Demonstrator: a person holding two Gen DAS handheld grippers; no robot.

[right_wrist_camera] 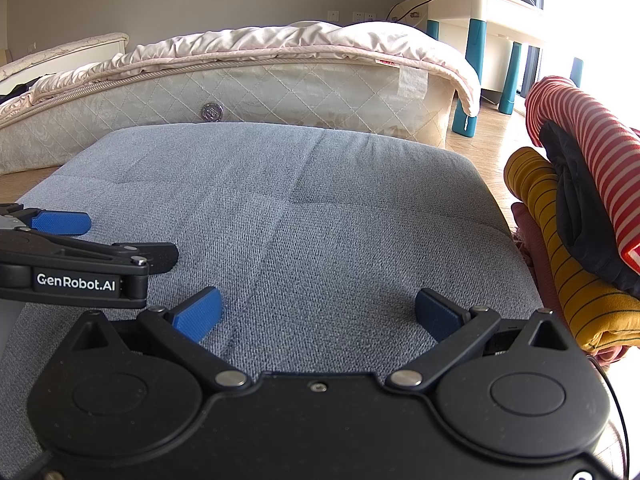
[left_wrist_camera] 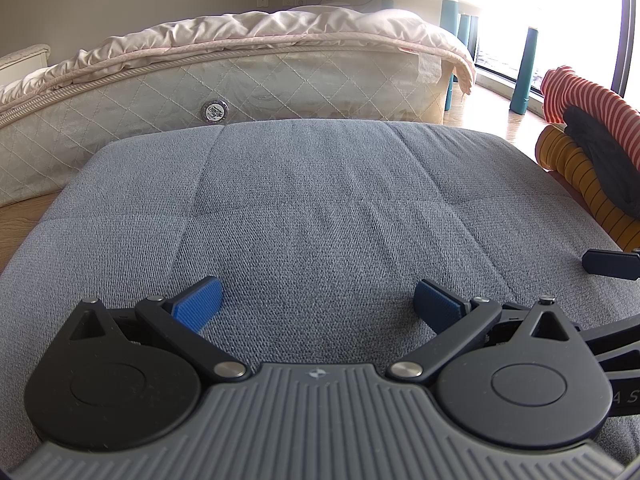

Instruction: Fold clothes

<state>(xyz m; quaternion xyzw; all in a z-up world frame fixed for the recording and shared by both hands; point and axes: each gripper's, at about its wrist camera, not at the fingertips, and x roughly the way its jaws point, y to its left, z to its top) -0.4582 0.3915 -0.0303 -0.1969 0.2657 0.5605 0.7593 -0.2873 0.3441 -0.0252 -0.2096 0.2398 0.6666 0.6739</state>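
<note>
A pile of clothes lies off the right edge of a grey cushion [left_wrist_camera: 320,200]: a red-and-white striped garment [right_wrist_camera: 592,140] on top, a dark garment [right_wrist_camera: 576,216] under it, and a mustard striped one [right_wrist_camera: 560,264] lowest. The same pile shows at the far right of the left wrist view, with the striped garment [left_wrist_camera: 580,96] uppermost. My left gripper [left_wrist_camera: 318,308] hovers open over the near part of the cushion, nothing between its blue pads. My right gripper [right_wrist_camera: 318,312] is open too, over the cushion [right_wrist_camera: 280,208], left of the pile. Its neighbour, the left gripper [right_wrist_camera: 60,222], appears at the left edge.
A mattress [left_wrist_camera: 240,88] with a rumpled pale quilt [left_wrist_camera: 280,28] stands on the wooden floor behind the cushion. A white table with teal legs [right_wrist_camera: 476,44] is at the back right by a bright window. Wooden floor [right_wrist_camera: 480,140] separates cushion and bed.
</note>
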